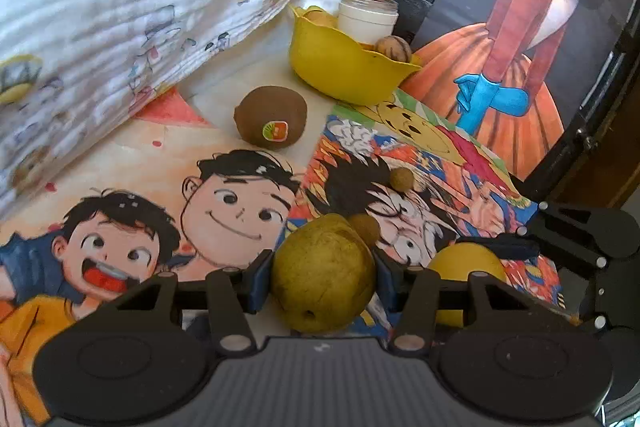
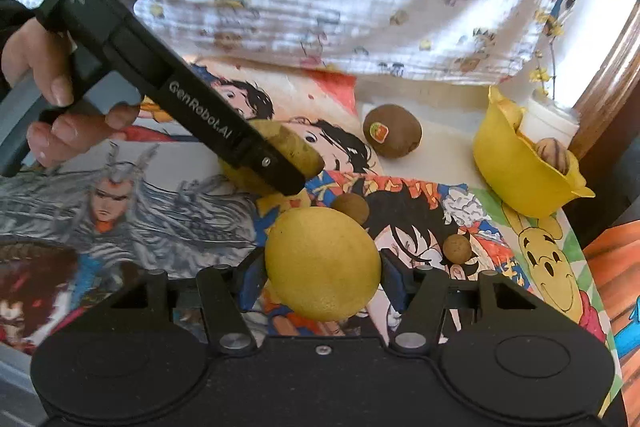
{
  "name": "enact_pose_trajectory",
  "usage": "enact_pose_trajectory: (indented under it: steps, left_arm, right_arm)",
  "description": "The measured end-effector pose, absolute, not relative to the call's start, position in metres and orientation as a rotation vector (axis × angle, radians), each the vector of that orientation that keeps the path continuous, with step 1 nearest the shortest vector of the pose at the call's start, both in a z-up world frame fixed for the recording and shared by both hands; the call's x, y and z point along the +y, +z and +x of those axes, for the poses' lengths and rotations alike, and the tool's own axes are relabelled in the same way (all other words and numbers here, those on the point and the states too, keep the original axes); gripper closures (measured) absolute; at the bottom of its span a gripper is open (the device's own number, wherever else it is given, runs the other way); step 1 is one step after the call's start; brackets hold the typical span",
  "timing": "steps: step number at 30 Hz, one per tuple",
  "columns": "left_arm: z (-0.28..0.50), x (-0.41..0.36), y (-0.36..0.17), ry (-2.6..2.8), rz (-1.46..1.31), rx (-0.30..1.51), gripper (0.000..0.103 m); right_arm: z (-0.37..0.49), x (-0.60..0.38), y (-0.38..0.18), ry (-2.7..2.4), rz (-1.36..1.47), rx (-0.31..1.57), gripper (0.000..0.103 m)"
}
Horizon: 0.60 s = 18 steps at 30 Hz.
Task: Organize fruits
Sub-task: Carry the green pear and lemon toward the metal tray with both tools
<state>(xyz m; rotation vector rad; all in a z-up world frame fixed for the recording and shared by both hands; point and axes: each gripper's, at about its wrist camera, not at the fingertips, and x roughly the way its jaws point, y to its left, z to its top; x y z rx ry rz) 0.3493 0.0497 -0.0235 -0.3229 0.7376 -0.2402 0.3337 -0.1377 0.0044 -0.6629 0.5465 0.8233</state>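
Left tongs [image 1: 323, 273] clamp a pear [image 1: 323, 273], right tongs [image 2: 322, 264] a lemon [image 2: 322, 264]; either round fruit could slip out before reaching the far yellow bowl [image 2: 516, 171].

The left gripper [image 1: 323, 277] clamps a green-yellow pear [image 1: 323, 273] between its blue pads. Farther off, a brown kiwi [image 1: 271, 122] lies on the cartoon mat [image 1: 168, 163]; the yellow bowl [image 1: 340, 67] sits far right, holding a walnut [image 1: 394, 49].
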Motion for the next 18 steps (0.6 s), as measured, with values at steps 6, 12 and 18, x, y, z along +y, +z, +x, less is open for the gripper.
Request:
enact_pose_trajectory:
  steps: [6,12,18]
  left_arm:
    - [0.324,0.043,-0.016,-0.25,-0.327,0.735,0.047]
    - [0.3,0.033,-0.013,-0.272,-0.346,0.733,0.047]
    - [0.278,0.022,-0.007,-0.298,-0.356,0.728,0.047]
  right_arm:
    - [0.302,-0.156,0.016,0.808,-0.612,0.513,0.042]
    - [0.272,-0.172,0.025,0.791,-0.576,0.495,0.042]
    - [0.243,-0.19,0.031,0.775,-0.532,0.482,0.042]
